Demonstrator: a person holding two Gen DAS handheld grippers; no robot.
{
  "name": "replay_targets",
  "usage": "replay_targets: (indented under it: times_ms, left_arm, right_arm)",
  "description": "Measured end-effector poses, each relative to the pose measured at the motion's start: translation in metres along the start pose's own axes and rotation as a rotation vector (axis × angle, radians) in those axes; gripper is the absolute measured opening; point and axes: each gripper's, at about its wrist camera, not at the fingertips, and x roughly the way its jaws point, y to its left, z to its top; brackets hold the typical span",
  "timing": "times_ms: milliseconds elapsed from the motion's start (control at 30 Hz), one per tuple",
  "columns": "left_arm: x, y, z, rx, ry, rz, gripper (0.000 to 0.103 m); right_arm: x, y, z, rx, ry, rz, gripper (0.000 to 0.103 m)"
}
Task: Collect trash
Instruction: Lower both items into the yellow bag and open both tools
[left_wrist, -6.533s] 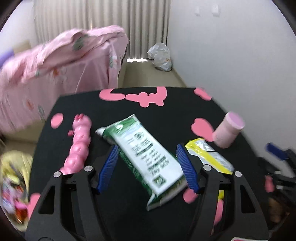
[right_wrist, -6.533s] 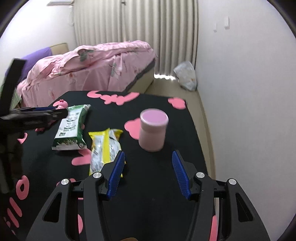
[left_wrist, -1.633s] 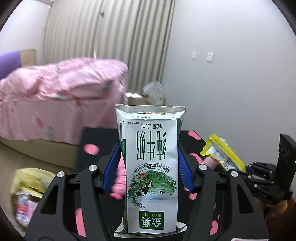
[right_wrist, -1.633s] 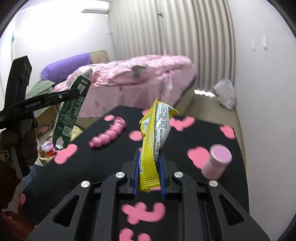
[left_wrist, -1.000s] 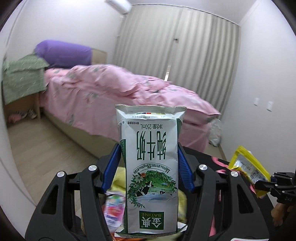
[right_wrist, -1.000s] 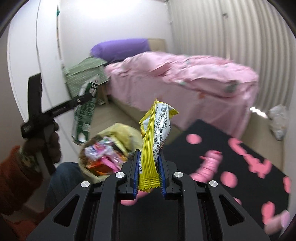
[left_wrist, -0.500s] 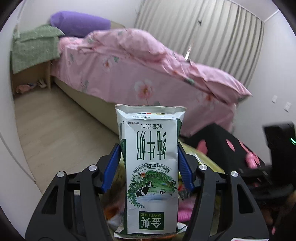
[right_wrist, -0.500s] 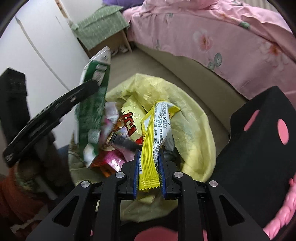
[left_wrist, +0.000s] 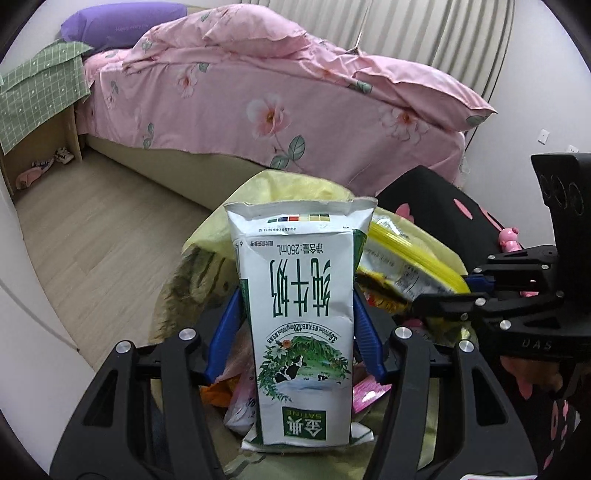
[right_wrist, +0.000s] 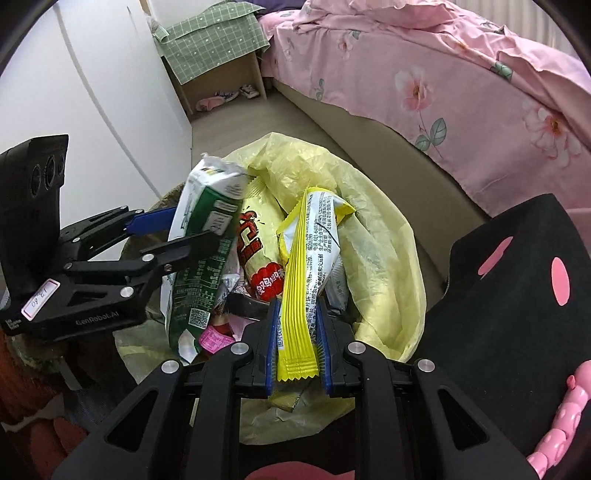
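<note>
Milk pouch (left_wrist: 299, 317): pinched upright between my left tongs (left_wrist: 297, 334), blue pads tight on both its sides, hanging over the bin's mouth.
Yellow wrapper (right_wrist: 306, 280): clamped thin between my right tongs (right_wrist: 297, 343), its far end poking down among the rubbish.
Trash bag (right_wrist: 384, 236): yellow liner, wide open right under both sets of tongs, stuffed with packets.
Black table (right_wrist: 517, 295): off to the right of my right tongs, pink spots on it.
Pink bed (left_wrist: 280, 99): beyond the bag, straight ahead.
</note>
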Motion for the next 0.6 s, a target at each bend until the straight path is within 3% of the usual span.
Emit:
replay_targets:
  times_ms: [400,467,533,600]
  left_arm:
    - [-0.007,0.016,0.011,-0.059,0.04,-0.109,0.054]
    - [-0.013,0.017,0.015,-0.06,0.045,-0.124,0.054]
    - [-0.017,0.017,0.02,-0.065,0.047,-0.128,0.055]
    - [-0.024,0.018,0.025,-0.08,0.044,-0.137,0.062]
  right_arm:
    - [-0.009,0.007,-0.007,-0.009,-0.04,-0.022,0.02]
    - [-0.01,0.008,-0.007,-0.003,-0.029,-0.014,0.031]
    - [-0.015,0.009,-0.01,0.005,-0.043,-0.001,0.037]
    - [-0.024,0.012,-0.012,0.017,-0.063,0.0,0.042]
